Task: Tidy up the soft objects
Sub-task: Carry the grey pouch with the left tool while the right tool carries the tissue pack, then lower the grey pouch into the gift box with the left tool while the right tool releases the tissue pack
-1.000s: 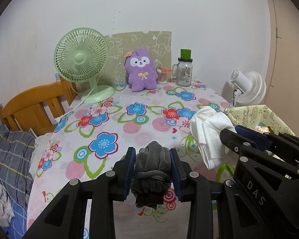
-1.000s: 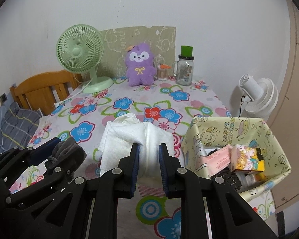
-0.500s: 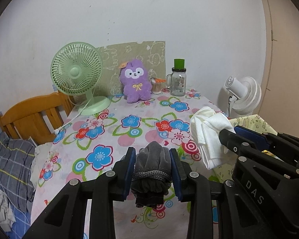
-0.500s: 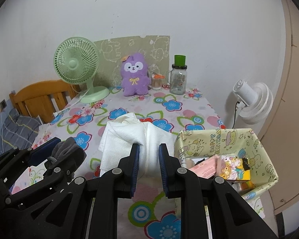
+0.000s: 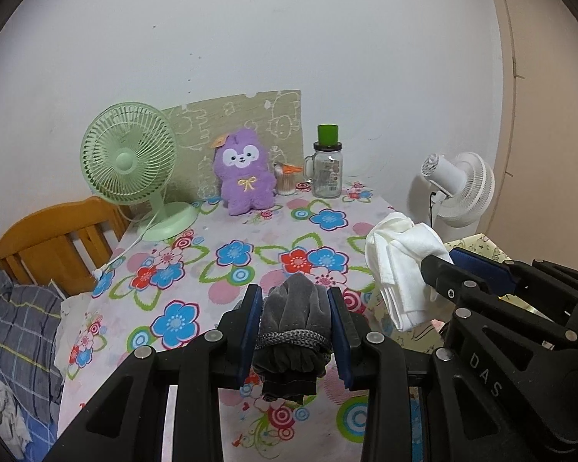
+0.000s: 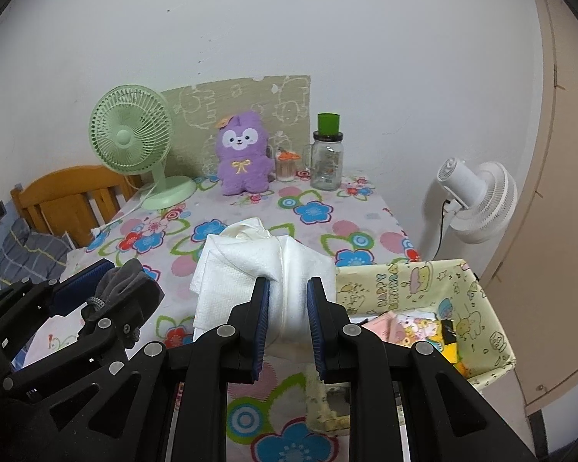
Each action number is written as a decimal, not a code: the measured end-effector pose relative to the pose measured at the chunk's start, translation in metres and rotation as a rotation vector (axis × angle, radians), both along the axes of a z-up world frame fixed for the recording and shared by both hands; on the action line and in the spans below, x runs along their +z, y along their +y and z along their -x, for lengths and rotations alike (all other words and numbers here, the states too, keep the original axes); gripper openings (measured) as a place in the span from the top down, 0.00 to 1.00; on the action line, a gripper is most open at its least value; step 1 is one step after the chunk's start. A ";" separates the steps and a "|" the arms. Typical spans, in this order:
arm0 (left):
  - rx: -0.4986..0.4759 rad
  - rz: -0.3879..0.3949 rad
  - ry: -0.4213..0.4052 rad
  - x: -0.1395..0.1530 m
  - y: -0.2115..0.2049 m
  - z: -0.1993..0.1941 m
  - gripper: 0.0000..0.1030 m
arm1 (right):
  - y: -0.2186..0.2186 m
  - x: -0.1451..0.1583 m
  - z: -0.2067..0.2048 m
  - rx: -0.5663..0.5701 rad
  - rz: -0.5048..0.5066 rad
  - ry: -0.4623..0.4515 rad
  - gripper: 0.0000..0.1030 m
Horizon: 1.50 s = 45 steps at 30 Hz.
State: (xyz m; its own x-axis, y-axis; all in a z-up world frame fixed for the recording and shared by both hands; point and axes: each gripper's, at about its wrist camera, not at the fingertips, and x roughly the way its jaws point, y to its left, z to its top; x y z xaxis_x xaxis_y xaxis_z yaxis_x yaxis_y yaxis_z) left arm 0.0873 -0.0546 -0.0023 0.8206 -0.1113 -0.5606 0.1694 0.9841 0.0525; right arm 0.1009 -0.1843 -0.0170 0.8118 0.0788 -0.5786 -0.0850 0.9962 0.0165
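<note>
The left gripper [image 5: 294,331] sits at lower centre of its view, jaws clamped on a grey glove [image 5: 293,323] held above the floral-clothed counter [image 5: 227,269]. The right gripper [image 6: 288,315] at lower centre of its view pinches a folded white cloth [image 6: 258,269], jaws narrow around it, just left of a yellow-green patterned box [image 6: 424,288] at the right of the frame. At the counter's far edge stand a green fan [image 5: 129,161], a purple plush toy [image 5: 244,175] and a glass jar [image 5: 327,167].
</note>
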 end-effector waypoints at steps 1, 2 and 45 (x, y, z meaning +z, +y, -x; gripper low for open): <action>-0.004 -0.001 -0.001 0.000 -0.002 0.000 0.67 | -0.003 0.001 0.000 -0.003 -0.001 0.000 0.78; -0.008 -0.003 -0.002 0.001 -0.005 -0.001 0.67 | -0.005 0.001 -0.001 -0.007 -0.001 -0.001 0.78; -0.206 -0.048 0.087 -0.027 -0.129 -0.037 0.67 | -0.130 -0.019 -0.018 -0.213 -0.049 0.049 0.78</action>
State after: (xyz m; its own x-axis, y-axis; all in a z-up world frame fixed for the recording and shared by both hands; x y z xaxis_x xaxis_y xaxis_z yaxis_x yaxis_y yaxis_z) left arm 0.1240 -0.1835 -0.0293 0.7317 -0.2434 -0.6367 0.3727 0.9249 0.0747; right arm 0.1192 -0.3141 -0.0362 0.7842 -0.0621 -0.6174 0.1290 0.9895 0.0644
